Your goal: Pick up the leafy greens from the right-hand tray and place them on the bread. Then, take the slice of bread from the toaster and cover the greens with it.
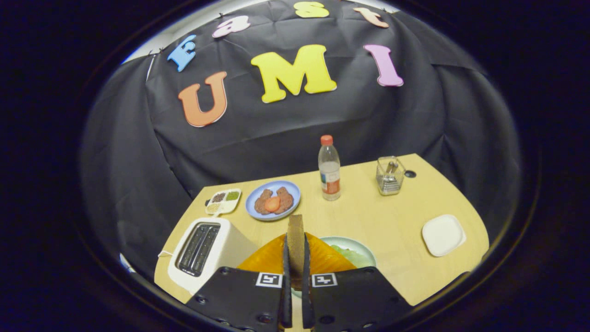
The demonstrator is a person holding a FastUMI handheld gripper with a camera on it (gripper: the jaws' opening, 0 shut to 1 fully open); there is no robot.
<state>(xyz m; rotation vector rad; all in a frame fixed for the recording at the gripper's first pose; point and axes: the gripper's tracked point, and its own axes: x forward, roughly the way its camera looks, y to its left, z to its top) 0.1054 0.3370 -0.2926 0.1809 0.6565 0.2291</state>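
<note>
The tongs (295, 258) are closed on a slice of bread (295, 240), which stands upright on its edge between the two black fingers (286, 276), its brown crust rising above their tips. Both fingers press against the flat faces of the slice.

Just under and ahead of the fingers sits an orange ribbed plate (322, 258), and touching its far right side is a pale green plate (362, 249) with leafy greens (345, 252) lying on it. Whether there is bread under the greens cannot be told, because the fingers and the orange plate hide that part.

To the left of the fingers stands a white toaster (212, 251) with two dark slots on top; both slots look empty.

Beyond the held slice, further across the light wooden tabletop (382, 221), lies a blue plate (273, 200) carrying brown pieces of food with an orange-red round slice on them. Left of it is a small white divided tray (223, 201) with dark, green and pale fillings in its compartments. To the right of the blue plate stands a clear plastic bottle (329, 168) with a red cap, and further right a clear square glass holder (390, 175) with something metallic inside. Well apart from these, near the tabletop's right edge, lies a small white square dish (443, 235).
</note>
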